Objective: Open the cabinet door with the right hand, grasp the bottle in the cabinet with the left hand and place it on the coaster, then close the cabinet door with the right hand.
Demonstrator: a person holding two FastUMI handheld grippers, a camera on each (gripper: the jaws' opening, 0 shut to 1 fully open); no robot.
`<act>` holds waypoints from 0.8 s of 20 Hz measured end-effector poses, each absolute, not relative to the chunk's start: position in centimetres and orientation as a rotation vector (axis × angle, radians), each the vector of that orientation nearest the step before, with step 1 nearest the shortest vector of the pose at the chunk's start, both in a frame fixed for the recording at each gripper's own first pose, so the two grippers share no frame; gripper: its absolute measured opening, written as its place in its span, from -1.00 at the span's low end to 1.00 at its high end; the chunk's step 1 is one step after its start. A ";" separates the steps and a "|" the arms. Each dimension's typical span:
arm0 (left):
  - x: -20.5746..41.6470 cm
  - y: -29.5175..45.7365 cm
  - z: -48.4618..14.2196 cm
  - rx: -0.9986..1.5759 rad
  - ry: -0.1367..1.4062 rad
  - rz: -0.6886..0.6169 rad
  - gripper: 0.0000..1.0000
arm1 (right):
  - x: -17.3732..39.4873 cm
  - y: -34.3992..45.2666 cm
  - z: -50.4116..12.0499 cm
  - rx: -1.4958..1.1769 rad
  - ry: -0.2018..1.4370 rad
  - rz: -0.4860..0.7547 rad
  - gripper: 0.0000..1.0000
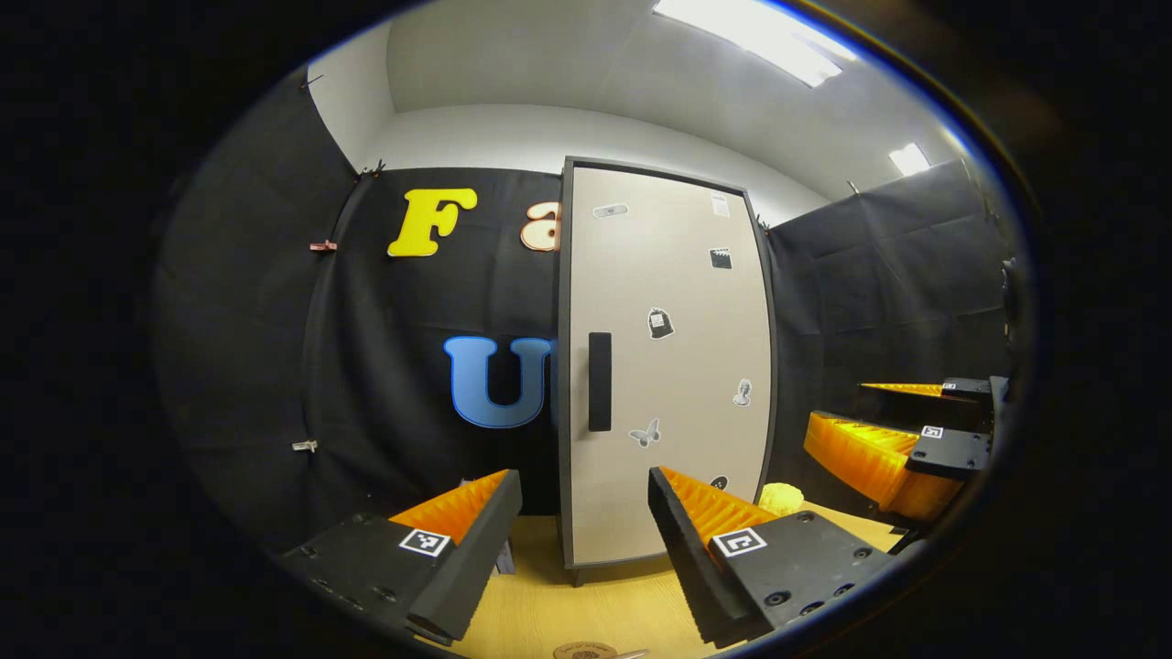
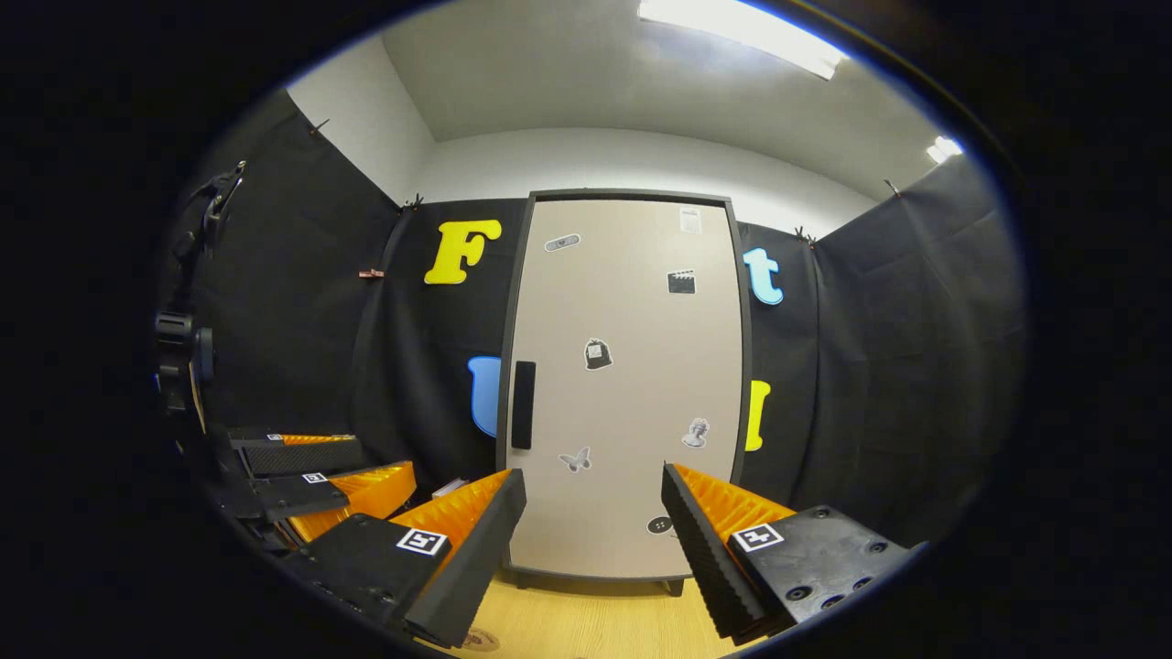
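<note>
While the cabinet door (image 1: 664, 366) stands shut on the wooden desk (image 1: 586, 609), the left tool (image 1: 586, 526) hovers before it with its fingers apart and nothing between them. A dark vertical handle (image 1: 600, 381) sits near the door's left edge, and small stickers (image 1: 660, 322) dot the pale panel. At the desk's near edge, a round coaster (image 1: 586, 651) peeks in just below the left tool. Right of the cabinet's foot, a yellow lumpy object (image 1: 781, 497) rests on the desk. Farther right, the right tool (image 1: 902, 430) hangs in the air, its fingers likewise spread and empty. Whether a bottle stands behind the closed door cannot be told.
</note>
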State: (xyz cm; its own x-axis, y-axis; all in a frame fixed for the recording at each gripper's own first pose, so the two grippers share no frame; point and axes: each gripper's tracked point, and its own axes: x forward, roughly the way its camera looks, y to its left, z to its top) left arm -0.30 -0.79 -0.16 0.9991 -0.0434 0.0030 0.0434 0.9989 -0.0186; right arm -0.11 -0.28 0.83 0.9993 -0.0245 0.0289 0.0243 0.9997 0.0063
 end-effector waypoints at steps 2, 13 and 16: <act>-0.2 -0.7 -0.2 -0.018 0.000 -0.041 0.70 | 0.0 -0.2 0.7 0.013 -0.023 -0.023 0.93; 0.2 1.6 -0.7 -0.019 0.003 -0.011 0.77 | 3.0 0.9 0.9 0.046 -0.029 -0.017 0.94; 0.2 2.6 -0.9 -0.015 0.005 -0.001 0.77 | 4.5 1.8 1.6 0.045 -0.038 -0.005 0.94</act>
